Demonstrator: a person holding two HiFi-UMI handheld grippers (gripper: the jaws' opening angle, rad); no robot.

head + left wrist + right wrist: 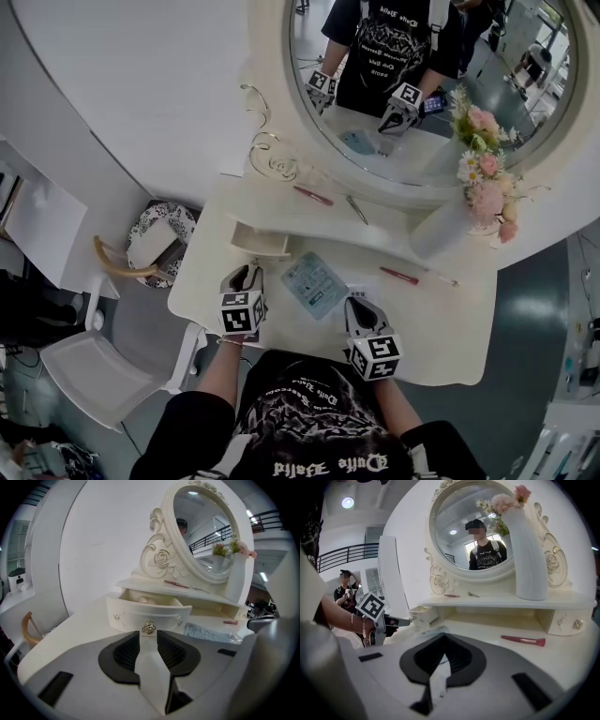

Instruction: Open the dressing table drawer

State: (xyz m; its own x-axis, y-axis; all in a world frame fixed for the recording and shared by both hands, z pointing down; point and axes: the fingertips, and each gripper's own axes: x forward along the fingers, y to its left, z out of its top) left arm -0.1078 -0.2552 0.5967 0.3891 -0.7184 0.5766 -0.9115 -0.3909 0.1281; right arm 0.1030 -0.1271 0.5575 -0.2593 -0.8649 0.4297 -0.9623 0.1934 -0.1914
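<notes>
L gripper (148, 637) jaws parted at small gold rose knob (148, 627), the pull point of cream curved drawer (126, 616), which stands out; R gripper (445, 641) clenched on nothing, idle.

Your head camera looks steeply down from above your shoulders onto the dressing table (441, 323). The mirror (422, 141) is at the top of its frame and your own chest at the bottom. The camera on your left gripper (246, 275) sits low over the tabletop and faces along the jaws. It is very close to the drawer (140, 613), whose knob (148, 627) is right at the jaw tips. The camera on your right gripper (358, 305) also rides low but farther back, facing the mirror almost squarely. All three views share the mirror, the white vase (529, 555) and the drawer. The right gripper view also catches your left gripper at its left edge.
</notes>
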